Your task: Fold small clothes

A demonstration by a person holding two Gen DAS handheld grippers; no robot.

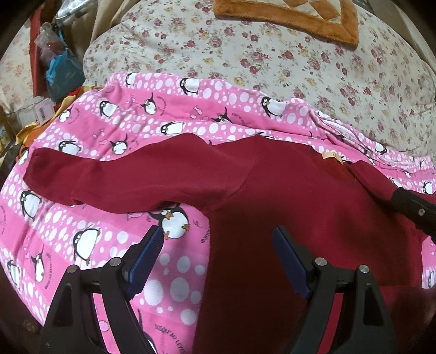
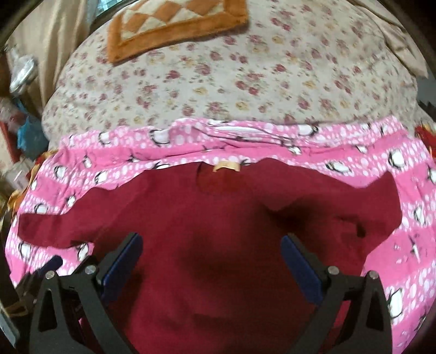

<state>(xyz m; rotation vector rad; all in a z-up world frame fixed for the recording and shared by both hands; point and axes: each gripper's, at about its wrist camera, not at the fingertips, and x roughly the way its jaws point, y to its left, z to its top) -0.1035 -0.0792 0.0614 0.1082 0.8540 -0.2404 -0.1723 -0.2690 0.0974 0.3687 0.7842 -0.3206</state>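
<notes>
A dark red long-sleeved shirt (image 1: 286, 190) lies flat on a pink penguin-print cloth (image 1: 130, 119), collar with a tan label (image 1: 331, 155) at the far side. Its left sleeve (image 1: 81, 177) stretches out to the left. My left gripper (image 1: 218, 239) is open and empty above the shirt's left side edge. The right gripper's black body (image 1: 414, 209) shows at the right edge. In the right wrist view the shirt (image 2: 218, 231) fills the middle, label (image 2: 226, 166) far, right sleeve (image 2: 376, 201) folded short. My right gripper (image 2: 212, 245) is open and empty over the shirt's body.
The pink cloth (image 2: 395, 163) covers a bed with a floral sheet (image 1: 272, 60). An orange-bordered quilted mat (image 1: 294, 16) lies at the far side. Bags and clutter (image 1: 60, 65) stand off the bed's left edge.
</notes>
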